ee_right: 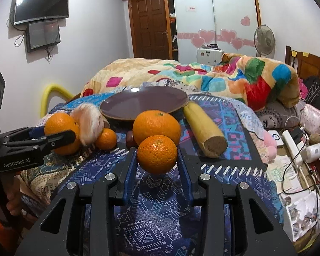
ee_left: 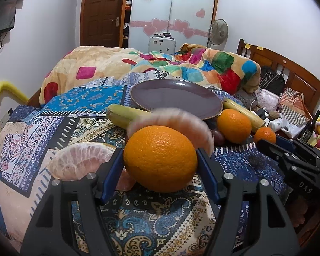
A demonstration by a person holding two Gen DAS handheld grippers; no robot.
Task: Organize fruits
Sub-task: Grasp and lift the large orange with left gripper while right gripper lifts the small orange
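My left gripper (ee_left: 160, 153) is shut on a large orange (ee_left: 160, 159) and holds it just above the patterned bedspread; it also shows in the right wrist view (ee_right: 60, 135). A blurred pomelo segment (ee_left: 177, 119) lies behind it, another (ee_left: 83, 160) to its left. My right gripper (ee_right: 157, 155) is shut on a small mandarin (ee_right: 157, 154); this mandarin also shows in the left wrist view (ee_left: 265, 135). A purple plate (ee_left: 175, 97) stands empty at the back. A second large orange (ee_right: 156, 125), another mandarin (ee_right: 106, 139) and two bananas (ee_right: 204, 128) (ee_left: 125, 115) lie in front of the plate.
A dark plum (ee_left: 218, 137) lies by the second orange. A bright quilt (ee_left: 181, 66) is heaped behind the plate. Cables, a power strip (ee_right: 292, 145) and bags clutter the right side by the wooden headboard (ee_left: 288, 72).
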